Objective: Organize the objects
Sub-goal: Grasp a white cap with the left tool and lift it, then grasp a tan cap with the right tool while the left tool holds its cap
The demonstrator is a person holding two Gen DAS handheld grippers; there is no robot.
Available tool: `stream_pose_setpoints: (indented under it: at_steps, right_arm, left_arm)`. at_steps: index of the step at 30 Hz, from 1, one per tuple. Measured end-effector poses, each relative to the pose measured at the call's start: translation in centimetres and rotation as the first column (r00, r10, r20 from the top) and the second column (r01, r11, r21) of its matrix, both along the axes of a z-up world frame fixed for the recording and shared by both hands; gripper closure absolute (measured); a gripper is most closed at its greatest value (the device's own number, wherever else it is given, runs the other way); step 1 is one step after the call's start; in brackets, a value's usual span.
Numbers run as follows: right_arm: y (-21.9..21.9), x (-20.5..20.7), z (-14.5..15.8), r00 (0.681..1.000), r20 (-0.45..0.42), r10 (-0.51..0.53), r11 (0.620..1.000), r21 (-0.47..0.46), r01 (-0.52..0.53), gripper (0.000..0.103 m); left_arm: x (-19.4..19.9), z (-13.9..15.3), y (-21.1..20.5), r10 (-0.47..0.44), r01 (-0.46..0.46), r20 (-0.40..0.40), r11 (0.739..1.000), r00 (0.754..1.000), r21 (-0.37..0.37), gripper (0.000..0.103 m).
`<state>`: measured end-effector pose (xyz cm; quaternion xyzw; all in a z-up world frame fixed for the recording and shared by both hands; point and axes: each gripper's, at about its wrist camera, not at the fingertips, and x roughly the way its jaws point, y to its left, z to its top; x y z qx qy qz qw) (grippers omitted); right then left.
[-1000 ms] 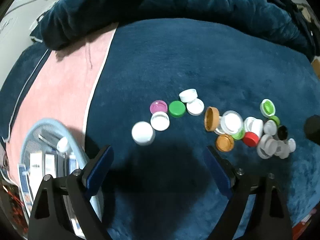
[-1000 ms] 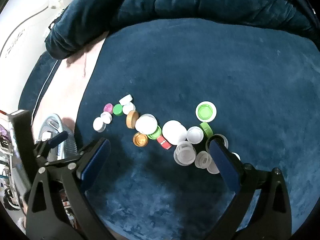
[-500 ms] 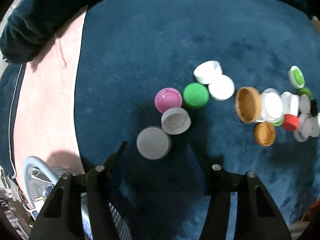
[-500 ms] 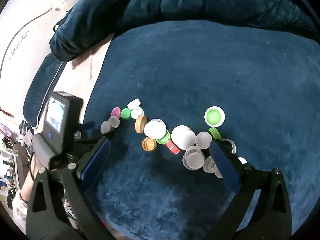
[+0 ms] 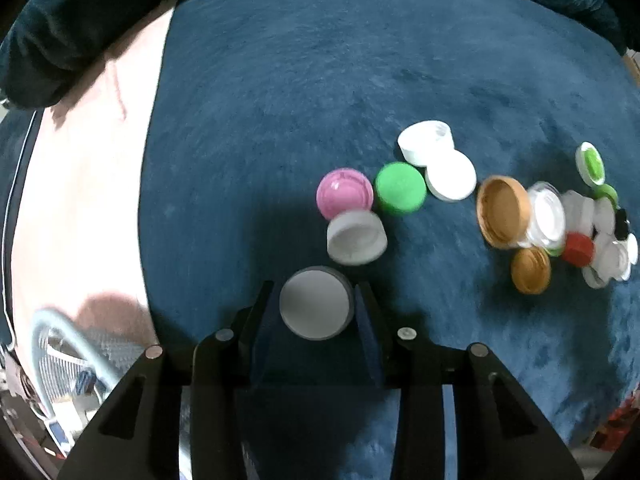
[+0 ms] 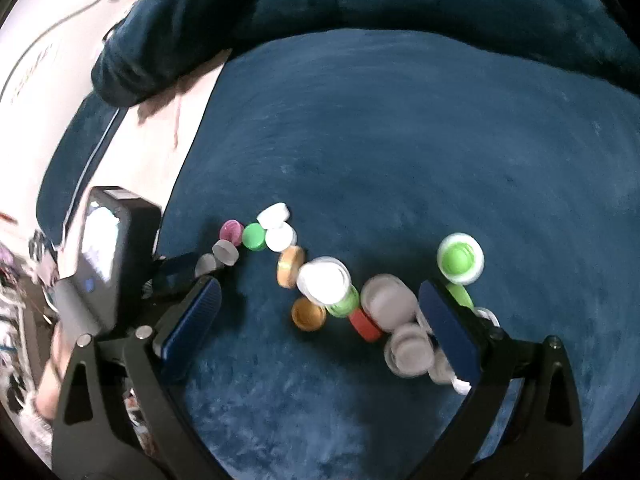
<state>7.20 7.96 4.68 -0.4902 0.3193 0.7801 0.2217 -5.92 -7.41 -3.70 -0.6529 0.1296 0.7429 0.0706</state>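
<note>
Several bottle caps lie in a line on a dark blue blanket (image 5: 320, 80). In the left wrist view my left gripper (image 5: 316, 300) is shut on a white cap (image 5: 316, 304), its fingers on both sides of it. Just beyond lie another white cap (image 5: 356, 236), a pink cap (image 5: 344, 194), a green cap (image 5: 400, 187) and a gold cap (image 5: 502, 212). In the right wrist view my right gripper (image 6: 320, 308) is open above the pile, near a gold cap (image 6: 308, 314), a red cap (image 6: 364, 325) and a green-and-white lid (image 6: 460, 258). The left gripper (image 6: 200, 268) shows at the left there.
A light blue mesh basket (image 5: 52, 344) with items in it stands at the lower left, beside a pink cloth (image 5: 80, 180). A bunched dark blue blanket (image 6: 360, 0) lies at the back. A white wall (image 6: 40, 20) is at the far left.
My left gripper has dropped toward the caps and closed its fingers on the nearest white cap. My right gripper has come a little closer to the pile and stays open.
</note>
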Motion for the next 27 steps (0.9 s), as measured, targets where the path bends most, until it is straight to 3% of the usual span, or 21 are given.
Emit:
stream_pose_setpoints:
  at_steps: [7,12,18,20,22,25,27]
  right_arm:
    - [-0.8,-3.3,-3.1,0.993,0.079,0.092,0.996,0.011,-0.093,0.003]
    - [-0.7,-4.0,-4.3,0.994,-0.066,0.092,0.986,-0.130,-0.100,0.003]
    - [-0.9,-5.3,-5.6,0.995,-0.073,0.061,0.986,-0.149,-0.072,0.003]
    - [-1.7,-5.7,-6.6,0.991,-0.096,0.098,0.963,-0.244,-0.119,0.003]
    - [-2.5,-5.7,-6.5,0.976,-0.172,0.136,0.934,-0.306,-0.184,0.003]
    - [-2.7,-5.2,-4.6,0.971,-0.187,0.148,0.952,-0.240,-0.192,0.003]
    - [-2.4,-4.4,-3.9,0.979,-0.153,0.136,0.970,-0.182,-0.164,0.003]
  left_arm:
    - [2.9,3.3,-0.9,0.013,-0.011,-0.043,0.999,0.999,0.040,0.063]
    - [4.9,6.9,-1.3,0.047,-0.037,-0.096,0.994,0.994,0.101,0.063]
    - [8.0,9.9,-1.8,0.026,-0.009,-0.164,0.994,0.986,0.105,0.063]
    - [8.9,10.4,-2.1,0.023,-0.004,-0.178,0.994,0.984,0.106,0.063]
    - [9.8,11.0,-2.5,0.033,-0.011,-0.192,0.993,0.981,0.114,0.063]
    - [11.1,12.3,-3.5,0.052,-0.024,-0.217,0.991,0.975,0.132,0.063]
    - [11.5,12.5,-4.2,0.062,-0.032,-0.225,0.990,0.972,0.135,0.063]
